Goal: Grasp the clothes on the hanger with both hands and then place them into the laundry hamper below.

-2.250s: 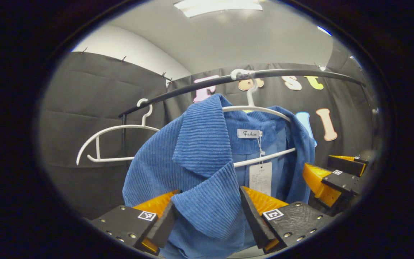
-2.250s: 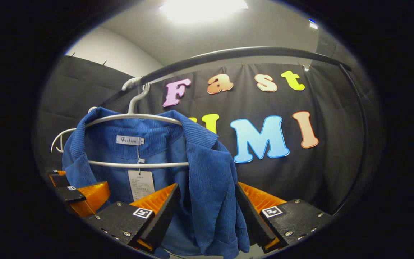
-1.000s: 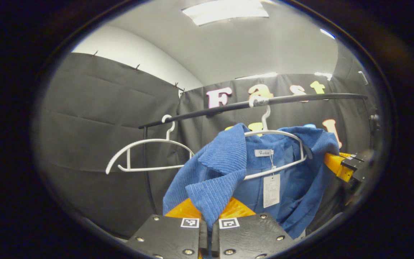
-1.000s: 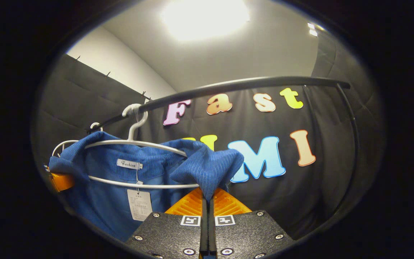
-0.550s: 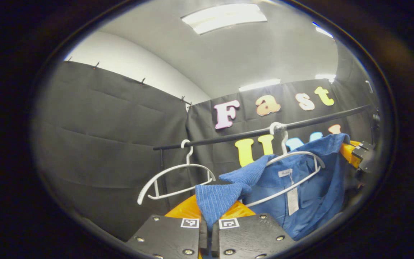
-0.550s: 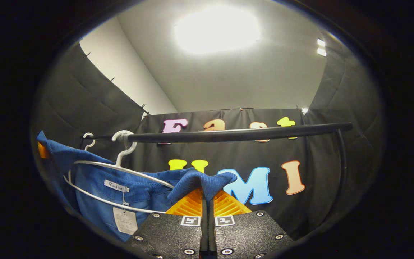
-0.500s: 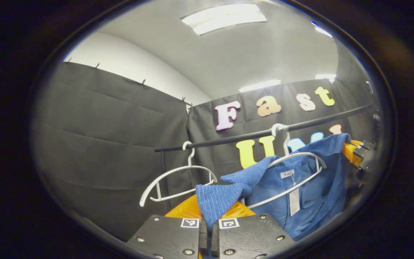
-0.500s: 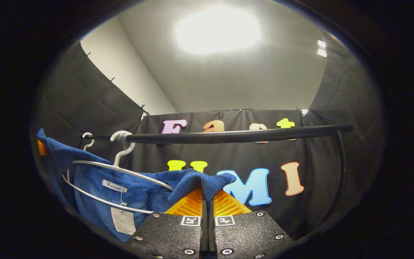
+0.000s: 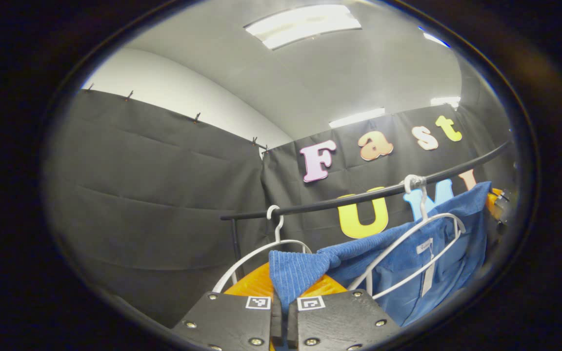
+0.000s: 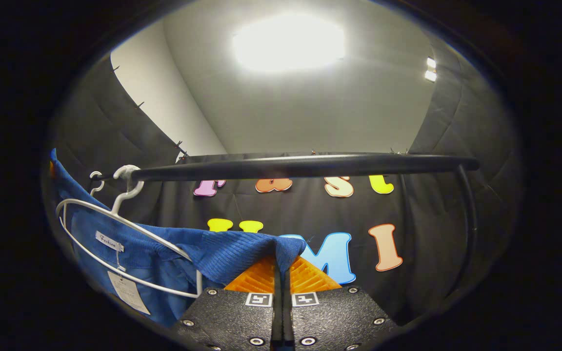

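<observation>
A blue corduroy jacket [image 9: 408, 258] is stretched wide in front of a white hanger [image 9: 410, 243] that hangs from the black rail [image 9: 359, 195]. My left gripper [image 9: 281, 285] is shut on the jacket's left collar edge. In the right gripper view my right gripper [image 10: 281, 265] is shut on the other front edge of the jacket [image 10: 164, 253], beside the white hanger [image 10: 120, 222] under the rail [image 10: 300, 166]. The far gripper [image 9: 495, 202] shows at the right rim of the left gripper view, holding the cloth there.
A second, bare white hanger [image 9: 261, 253] hangs on the rail left of the jacket. The rail's upright post [image 10: 469, 219] stands at the right in the right gripper view. Black cloth walls close the booth behind; ceiling lights above.
Both grippers closed on the jacket's front edges, then moved apart and up. The jacket's shoulders have come off the hanger and the cloth is pulled taut between the grippers.
</observation>
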Available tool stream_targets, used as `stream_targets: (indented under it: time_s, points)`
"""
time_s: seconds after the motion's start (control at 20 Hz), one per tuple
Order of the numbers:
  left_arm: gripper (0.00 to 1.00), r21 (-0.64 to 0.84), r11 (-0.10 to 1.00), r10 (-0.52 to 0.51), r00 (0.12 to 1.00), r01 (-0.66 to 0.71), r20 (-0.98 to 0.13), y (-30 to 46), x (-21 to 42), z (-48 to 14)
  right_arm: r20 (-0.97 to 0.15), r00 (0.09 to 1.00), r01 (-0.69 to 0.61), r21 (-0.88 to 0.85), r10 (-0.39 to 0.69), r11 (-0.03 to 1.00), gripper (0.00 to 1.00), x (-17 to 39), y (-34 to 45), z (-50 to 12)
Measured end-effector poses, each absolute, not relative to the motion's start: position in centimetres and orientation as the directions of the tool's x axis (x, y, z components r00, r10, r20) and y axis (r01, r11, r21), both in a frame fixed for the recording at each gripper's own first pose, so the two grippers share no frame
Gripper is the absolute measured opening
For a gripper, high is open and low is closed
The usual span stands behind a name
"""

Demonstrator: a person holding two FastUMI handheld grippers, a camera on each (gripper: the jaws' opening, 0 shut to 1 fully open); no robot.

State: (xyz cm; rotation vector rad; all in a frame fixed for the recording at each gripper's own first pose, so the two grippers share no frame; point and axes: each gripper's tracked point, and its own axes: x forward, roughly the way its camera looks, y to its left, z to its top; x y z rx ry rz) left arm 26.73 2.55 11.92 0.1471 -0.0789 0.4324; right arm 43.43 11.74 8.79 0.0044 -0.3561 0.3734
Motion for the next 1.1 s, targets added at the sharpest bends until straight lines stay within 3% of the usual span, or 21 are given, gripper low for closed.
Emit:
stream_targets:
  time_s: [0.15, 0.2, 0.25, 0.3, 0.4, 0.55, 0.6, 0.85, 0.9, 1.0, 1.05, 1.1]
  points:
    - [0.05, 0.105, 0.910, 0.390, 0.915, -0.401, 0.105, 3.7, 28.7, 12.0, 0.322, 0.889, -0.336, -0.023, 0.325, 0.942, 0.00, 45.5, 11.5, 7.9]
    - [0.10, 0.099, 0.913, 0.386, 0.917, -0.395, 0.097, 4.2, 29.3, 11.8, 0.308, 0.897, -0.332, -0.007, 0.318, 0.943, 0.00, 46.2, 11.5, 7.4]
    - [0.05, 0.097, 0.916, 0.381, 0.921, -0.388, 0.086, 4.7, 30.1, 11.6, 0.289, 0.905, -0.328, 0.008, 0.312, 0.945, 0.00, 46.9, 11.6, 6.8]
    - [0.10, 0.097, 0.917, 0.381, 0.921, -0.387, 0.078, 5.2, 30.8, 11.4, 0.267, 0.913, -0.325, 0.024, 0.308, 0.945, 0.00, 47.6, 11.8, 6.0]
    - [0.05, 0.100, 0.919, 0.377, 0.924, -0.382, 0.061, 5.9, 32.3, 10.7, 0.228, 0.926, -0.318, 0.043, 0.300, 0.947, 0.00, 49.2, 12.0, 4.7]
    - [0.09, 0.103, 0.930, 0.354, 0.935, -0.354, 0.015, 5.9, 34.1, 8.7, 0.170, 0.939, -0.314, 0.060, 0.300, 0.948, 0.01, 51.0, 12.8, 2.2]
    - [0.05, 0.111, 0.931, 0.351, 0.936, -0.349, -0.004, 5.9, 34.4, 8.1, 0.145, 0.941, -0.316, 0.062, 0.304, 0.947, 0.00, 51.5, 13.1, 1.2]
    - [0.05, 0.092, 0.944, 0.325, 0.943, -0.318, -0.076, 5.7, 34.5, 4.2, 0.036, 0.943, -0.332, 0.064, 0.330, 0.941, 0.00, 51.6, 13.8, -3.6]
    - [0.10, 0.092, 0.944, 0.324, 0.942, -0.317, -0.090, 5.9, 34.4, 3.5, 0.017, 0.942, -0.336, 0.063, 0.335, 0.940, 0.00, 51.5, 13.7, -4.5]
    - [0.05, 0.095, 0.946, 0.321, 0.940, -0.311, -0.114, 6.1, 34.2, 1.9, -0.013, 0.937, -0.347, 0.052, 0.348, 0.936, 0.00, 50.9, 13.5, -6.3]
    - [0.10, 0.094, 0.947, 0.318, 0.940, -0.308, -0.124, 5.9, 33.4, 1.3, -0.030, 0.935, -0.351, 0.040, 0.353, 0.935, 0.00, 50.5, 13.3, -7.1]
    - [0.05, 0.090, 0.947, 0.318, 0.939, -0.309, -0.130, 5.7, 32.8, 0.9, -0.043, 0.932, -0.358, 0.029, 0.359, 0.933, 0.00, 50.0, 13.3, -7.6]
